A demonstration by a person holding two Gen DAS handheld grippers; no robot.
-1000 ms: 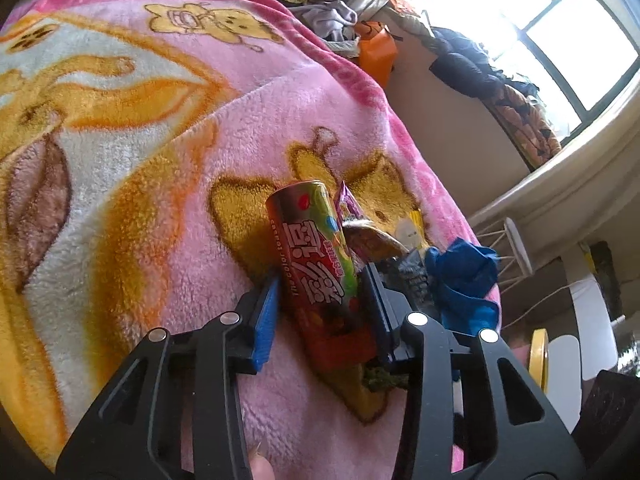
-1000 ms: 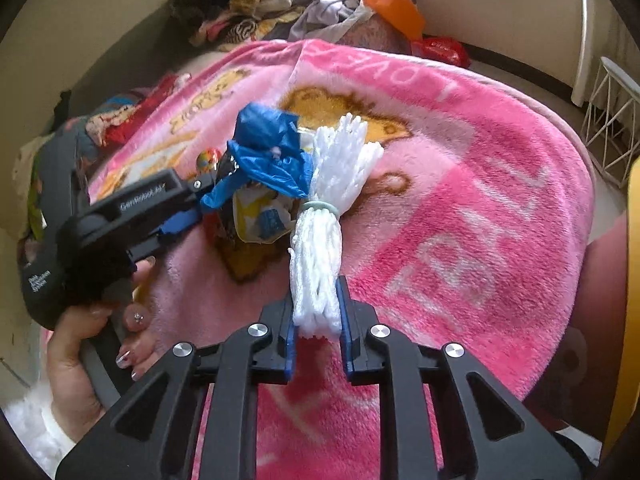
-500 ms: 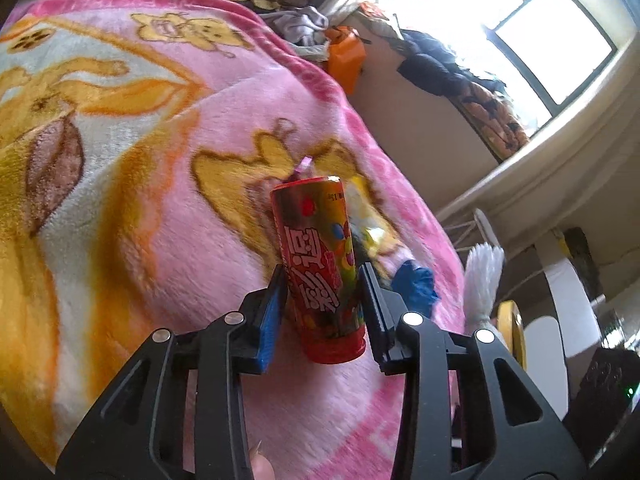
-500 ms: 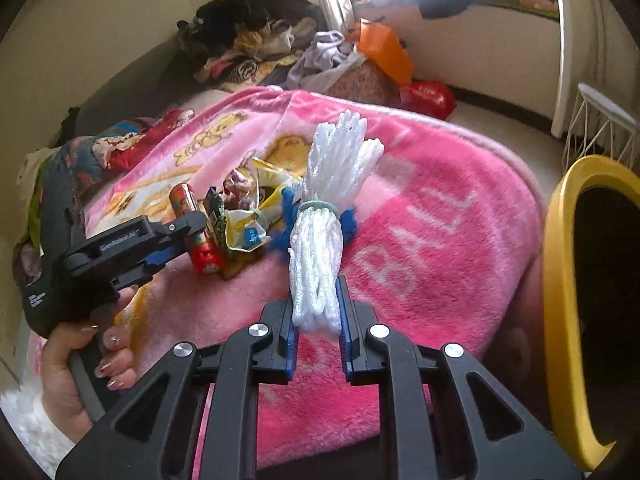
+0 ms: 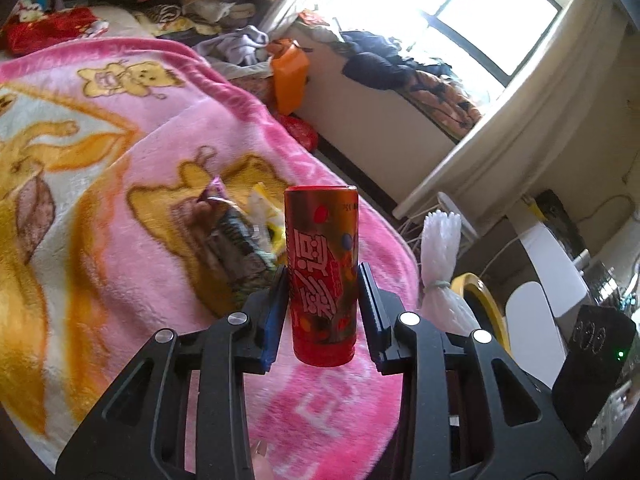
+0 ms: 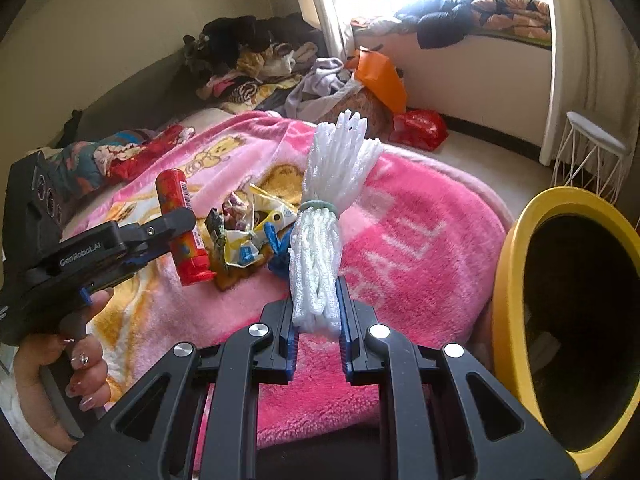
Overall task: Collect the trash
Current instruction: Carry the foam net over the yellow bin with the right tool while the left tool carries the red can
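My left gripper (image 5: 322,280) is shut on a red candy tube (image 5: 321,276) and holds it upright above the pink blanket (image 5: 140,152). In the right wrist view the left gripper (image 6: 176,232) and tube (image 6: 182,226) hang at the left. My right gripper (image 6: 316,312) is shut on a white foam net bundle (image 6: 328,216), also seen in the left wrist view (image 5: 440,272). A pile of wrappers (image 6: 244,232) and a blue scrap (image 6: 280,248) lie on the blanket (image 6: 420,248). A yellow bin (image 6: 516,240) with a dark inside stands at the right.
Clothes are piled at the bed's far end (image 6: 256,60). An orange bag (image 6: 380,76) and a red bag (image 6: 420,128) lie on the floor by the window ledge. A white wire stool (image 6: 592,148) stands behind the bin.
My left gripper has lifted the candy tube off the blanket and turned it upright. My right gripper has carried the foam net right, toward the yellow bin, which has come into view.
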